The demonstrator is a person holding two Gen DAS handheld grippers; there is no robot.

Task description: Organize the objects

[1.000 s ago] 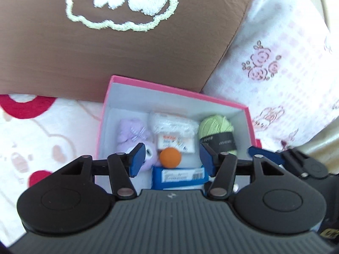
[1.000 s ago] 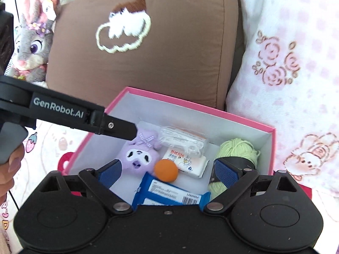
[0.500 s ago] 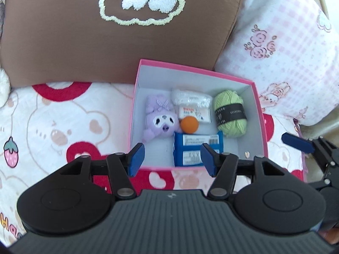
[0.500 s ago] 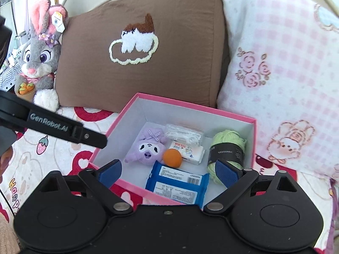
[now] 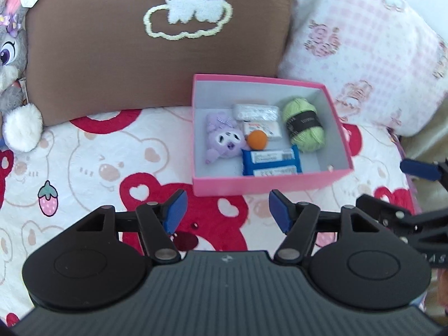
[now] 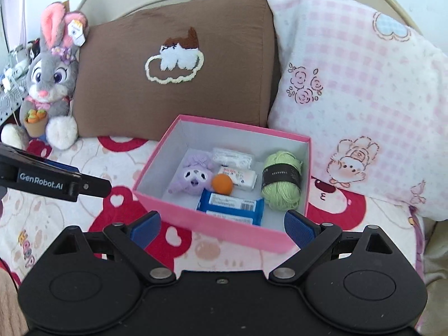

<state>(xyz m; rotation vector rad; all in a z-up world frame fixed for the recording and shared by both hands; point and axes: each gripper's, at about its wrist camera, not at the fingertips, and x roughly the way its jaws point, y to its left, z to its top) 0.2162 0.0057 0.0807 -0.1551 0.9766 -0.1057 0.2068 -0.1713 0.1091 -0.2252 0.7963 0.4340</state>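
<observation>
A pink box [image 5: 268, 186] [image 6: 224, 231] stands on the bed. In it lie a purple plush [image 5: 222, 140] [image 6: 193, 179], an orange ball [image 5: 257, 140] [image 6: 222, 184], a blue packet [image 5: 271, 163] [image 6: 231, 205], a white tissue pack [image 5: 264, 129] [image 6: 242, 177], a clear white packet [image 5: 256, 112] [image 6: 232, 156] and a green yarn skein [image 5: 303, 124] [image 6: 281, 179]. My left gripper [image 5: 226, 214] is open and empty, in front of the box. My right gripper [image 6: 221, 228] is open and empty, near the box's front wall.
A brown cushion [image 5: 156, 42] [image 6: 179, 64] and a pink patterned pillow [image 5: 361, 47] [image 6: 358, 95] lean behind the box. A grey rabbit plush [image 6: 50, 84] [image 5: 14, 84] sits at far left. The bed cover [image 5: 98, 168] has bear prints.
Both grippers have pulled back from over the box toward the near side. Both stay open and empty. The box's contents have not moved.
</observation>
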